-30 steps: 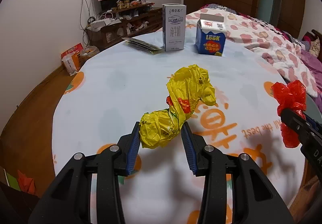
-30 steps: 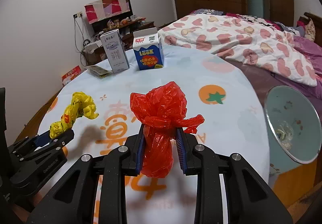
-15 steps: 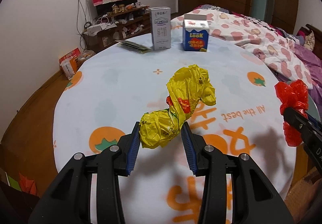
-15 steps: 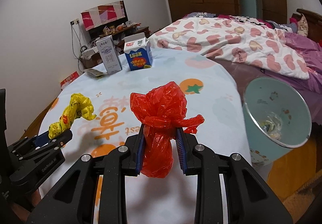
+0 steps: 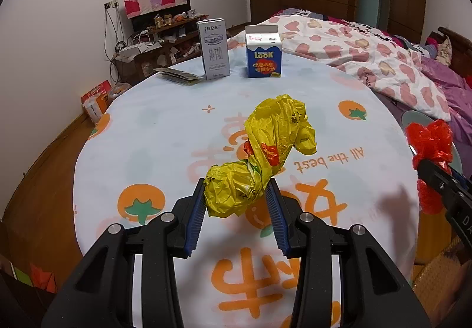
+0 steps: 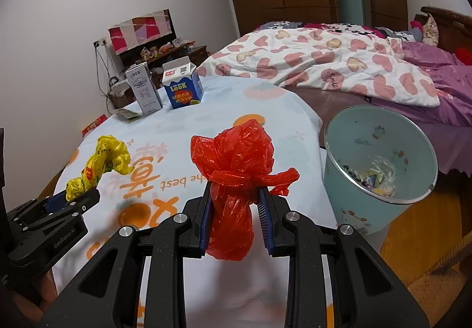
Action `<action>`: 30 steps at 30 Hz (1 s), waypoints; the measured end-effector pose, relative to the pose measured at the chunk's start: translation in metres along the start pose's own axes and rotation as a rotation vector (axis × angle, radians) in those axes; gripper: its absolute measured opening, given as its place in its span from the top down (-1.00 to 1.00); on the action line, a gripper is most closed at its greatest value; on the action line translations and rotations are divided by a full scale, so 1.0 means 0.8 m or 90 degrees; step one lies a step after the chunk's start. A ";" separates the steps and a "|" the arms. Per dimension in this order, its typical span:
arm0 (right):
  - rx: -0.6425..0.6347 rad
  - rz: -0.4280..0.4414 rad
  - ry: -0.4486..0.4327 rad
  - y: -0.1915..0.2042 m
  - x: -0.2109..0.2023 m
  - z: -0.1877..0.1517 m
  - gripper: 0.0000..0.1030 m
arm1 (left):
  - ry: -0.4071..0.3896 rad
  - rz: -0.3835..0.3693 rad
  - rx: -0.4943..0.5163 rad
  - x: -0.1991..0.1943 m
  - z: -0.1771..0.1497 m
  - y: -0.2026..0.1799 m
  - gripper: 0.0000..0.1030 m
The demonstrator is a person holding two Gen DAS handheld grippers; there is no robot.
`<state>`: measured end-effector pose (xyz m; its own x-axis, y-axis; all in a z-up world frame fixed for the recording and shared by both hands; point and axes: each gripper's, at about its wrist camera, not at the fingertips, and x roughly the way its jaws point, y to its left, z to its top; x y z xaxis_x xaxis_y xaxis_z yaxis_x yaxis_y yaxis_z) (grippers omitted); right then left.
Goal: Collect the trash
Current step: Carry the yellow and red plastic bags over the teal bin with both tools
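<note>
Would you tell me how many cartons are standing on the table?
2: a tall grey-white carton and a blue carton beside it, both at the table's far edge. None appears hidden.

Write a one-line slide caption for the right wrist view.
Right gripper clamps a knotted red plastic bag above the table's edge, beside the open pale-blue trash bin.

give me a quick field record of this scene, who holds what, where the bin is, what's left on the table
left gripper: shut on yellow bag, held above the table
right gripper: shut on red bag
bin: pale blue, beside the table on the bed side, some rubbish inside
left on table: grey carton, blue carton, both upright; flat packet beside the grey one
bags in bin: neither yet
</note>
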<state>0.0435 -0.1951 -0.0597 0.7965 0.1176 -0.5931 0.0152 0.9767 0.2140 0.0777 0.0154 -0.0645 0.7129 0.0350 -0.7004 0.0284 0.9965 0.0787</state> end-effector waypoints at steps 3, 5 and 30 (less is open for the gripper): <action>0.004 -0.002 -0.002 -0.004 -0.003 -0.001 0.45 | 0.000 -0.001 0.001 -0.001 0.000 -0.001 0.21; 0.005 -0.002 -0.002 -0.004 -0.004 -0.002 0.45 | 0.000 -0.001 0.002 -0.002 0.000 -0.002 0.21; 0.021 -0.052 -0.039 -0.054 -0.035 0.005 0.45 | -0.001 -0.040 0.028 -0.010 0.008 -0.050 0.21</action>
<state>0.0225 -0.2410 -0.0492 0.8272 0.0252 -0.5614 0.1008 0.9761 0.1923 0.0750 -0.0250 -0.0576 0.7102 -0.0284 -0.7035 0.1039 0.9925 0.0649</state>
